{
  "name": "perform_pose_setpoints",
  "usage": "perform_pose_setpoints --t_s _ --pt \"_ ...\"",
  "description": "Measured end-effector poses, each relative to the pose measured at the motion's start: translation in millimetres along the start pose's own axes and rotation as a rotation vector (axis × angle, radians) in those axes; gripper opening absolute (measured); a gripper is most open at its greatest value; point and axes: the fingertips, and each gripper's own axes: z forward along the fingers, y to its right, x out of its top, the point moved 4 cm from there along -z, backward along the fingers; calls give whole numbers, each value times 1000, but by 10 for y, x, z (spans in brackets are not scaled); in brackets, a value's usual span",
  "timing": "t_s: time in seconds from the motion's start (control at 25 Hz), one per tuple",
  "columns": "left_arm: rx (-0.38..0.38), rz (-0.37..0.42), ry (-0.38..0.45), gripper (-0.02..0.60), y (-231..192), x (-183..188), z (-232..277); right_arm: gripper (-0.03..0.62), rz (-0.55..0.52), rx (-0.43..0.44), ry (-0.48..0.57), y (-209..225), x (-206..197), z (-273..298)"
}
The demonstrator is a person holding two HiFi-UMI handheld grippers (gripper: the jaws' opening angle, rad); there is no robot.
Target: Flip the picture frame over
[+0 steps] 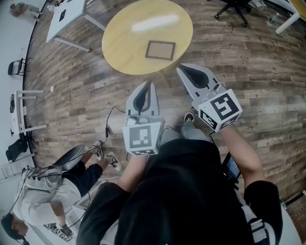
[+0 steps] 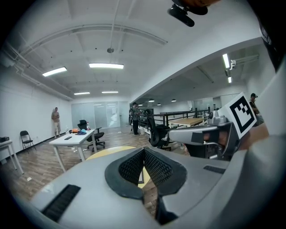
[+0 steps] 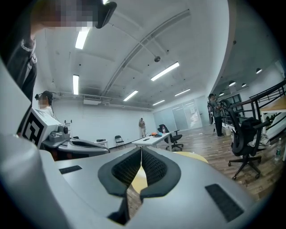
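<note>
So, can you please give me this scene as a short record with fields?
Picture frame: flat on the round yellow table, untouched
Left claw: shut, empty, short of the table
Right claw: shut, empty, tip near the table's edge
Floor: wood planks
Flip: not yet done

a round yellow table (image 1: 124,43), a white desk (image 1: 67,16) and a black office chair (image 1: 234,7) stand on wood floor (image 1: 267,72).
</note>
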Motion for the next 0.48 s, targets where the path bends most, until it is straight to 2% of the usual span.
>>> perform_pose_setpoints --t_s 0.48 --pt "-25 13 -6 23 -213 36 512 20 -22 -8 -56 364 -74 344"
